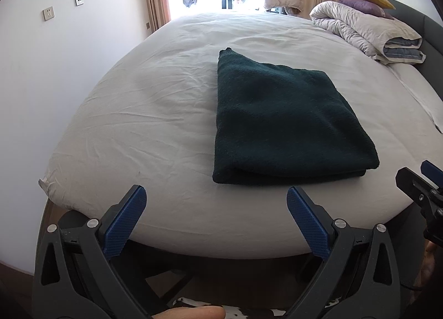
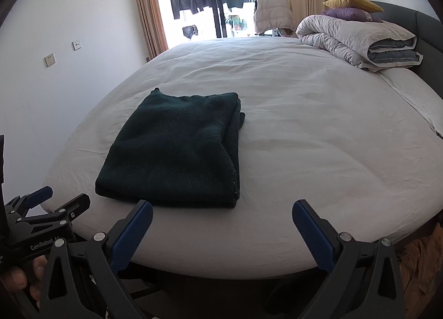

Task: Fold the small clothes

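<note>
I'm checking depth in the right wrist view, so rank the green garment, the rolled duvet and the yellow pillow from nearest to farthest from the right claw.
1. Green garment: folded on the bed, just ahead and left of the right claw.
2. Duvet: far right of the bed.
3. Yellow pillow: atop the duvet pile, behind it.

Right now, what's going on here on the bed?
A person holds a gripper in each hand at the near edge of the bed. The left gripper and right gripper are both open and empty. A dark green garment lies folded into a neat rectangle on the sheet, untouched. A rolled duvet sits at the far end.
</note>
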The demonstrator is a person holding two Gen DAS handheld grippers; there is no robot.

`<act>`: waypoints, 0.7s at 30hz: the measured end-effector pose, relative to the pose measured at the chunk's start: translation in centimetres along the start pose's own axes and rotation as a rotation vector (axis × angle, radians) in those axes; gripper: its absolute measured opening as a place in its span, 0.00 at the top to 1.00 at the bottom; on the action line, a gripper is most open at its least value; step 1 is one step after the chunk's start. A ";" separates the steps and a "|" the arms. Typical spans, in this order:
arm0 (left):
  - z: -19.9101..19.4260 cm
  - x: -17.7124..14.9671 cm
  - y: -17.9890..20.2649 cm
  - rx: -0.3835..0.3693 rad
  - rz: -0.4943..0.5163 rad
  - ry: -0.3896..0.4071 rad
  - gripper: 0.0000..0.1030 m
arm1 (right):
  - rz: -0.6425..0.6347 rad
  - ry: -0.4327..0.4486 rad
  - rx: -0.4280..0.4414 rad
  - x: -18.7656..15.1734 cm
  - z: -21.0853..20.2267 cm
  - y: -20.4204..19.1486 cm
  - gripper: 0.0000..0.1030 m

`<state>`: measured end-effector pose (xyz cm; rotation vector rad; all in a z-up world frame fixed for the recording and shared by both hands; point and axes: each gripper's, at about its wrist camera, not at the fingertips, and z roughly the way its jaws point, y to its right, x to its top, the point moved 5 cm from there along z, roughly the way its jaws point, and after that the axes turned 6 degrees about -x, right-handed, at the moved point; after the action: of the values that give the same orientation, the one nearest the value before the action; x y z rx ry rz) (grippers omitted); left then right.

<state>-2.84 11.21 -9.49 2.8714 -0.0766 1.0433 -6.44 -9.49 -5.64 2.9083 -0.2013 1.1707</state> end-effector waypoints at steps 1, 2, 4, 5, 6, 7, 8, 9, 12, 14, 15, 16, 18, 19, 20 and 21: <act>0.0 0.0 0.0 -0.001 -0.002 0.000 0.00 | 0.000 -0.002 0.000 0.0 0.0 0.0 0.00; 0.1 0.0 0.0 -0.001 -0.003 -0.001 0.00 | 0.000 -0.004 0.000 0.0 0.1 0.0 0.00; 0.1 -0.1 0.0 -0.002 -0.005 -0.003 0.00 | 0.001 -0.005 0.001 0.0 0.1 -0.1 0.00; 0.1 -0.1 -0.1 -0.003 -0.006 -0.003 0.00 | 0.000 -0.005 0.001 0.0 0.1 -0.2 0.00; 0.1 -0.1 0.0 -0.002 -0.007 -0.003 0.00 | 0.000 -0.005 0.001 0.0 0.1 -0.2 0.00; 0.1 -0.1 -0.1 -0.003 -0.006 -0.003 0.00 | 0.000 -0.004 0.000 0.0 0.1 -0.2 0.00; 0.1 -0.1 -0.1 -0.004 -0.007 -0.003 0.00 | -0.001 -0.004 0.000 0.0 0.2 -0.2 0.00; 0.1 -0.1 -0.1 -0.005 -0.008 -0.002 0.00 | -0.001 -0.004 0.000 0.0 0.2 -0.2 0.00; 0.1 -0.1 -0.1 -0.005 -0.009 -0.003 0.00 | 0.001 -0.005 0.001 -0.1 0.2 -0.3 0.00; 0.1 -0.1 -0.1 -0.006 -0.009 -0.002 0.00 | 0.000 -0.005 0.001 -0.1 0.2 -0.3 0.00; 0.0 -0.1 -0.1 -0.006 -0.008 -0.001 0.00 | 0.000 -0.005 0.001 -0.1 0.2 -0.3 0.00; 0.1 -0.1 -0.1 -0.005 -0.008 -0.002 0.00 | 0.001 -0.006 0.001 -0.1 0.2 -0.3 0.00; 0.0 -0.2 -0.1 -0.006 -0.010 -0.002 0.00 | 0.001 -0.005 0.002 -0.1 0.2 -0.4 0.00; 0.0 -0.1 -0.1 -0.006 -0.010 -0.002 0.00 | 0.001 -0.004 0.001 -0.1 0.2 -0.3 0.00; 0.0 -0.2 -0.1 -0.004 -0.009 -0.002 0.00 | 0.000 -0.005 0.001 -0.1 0.2 -0.3 0.00; 0.1 -0.2 -0.1 -0.004 -0.010 -0.002 0.00 | 0.000 -0.005 0.001 -0.1 0.2 -0.3 0.00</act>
<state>-2.92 11.28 -9.63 2.8669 -0.0648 1.0370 -6.30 -9.17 -5.84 2.9129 -0.2012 1.1640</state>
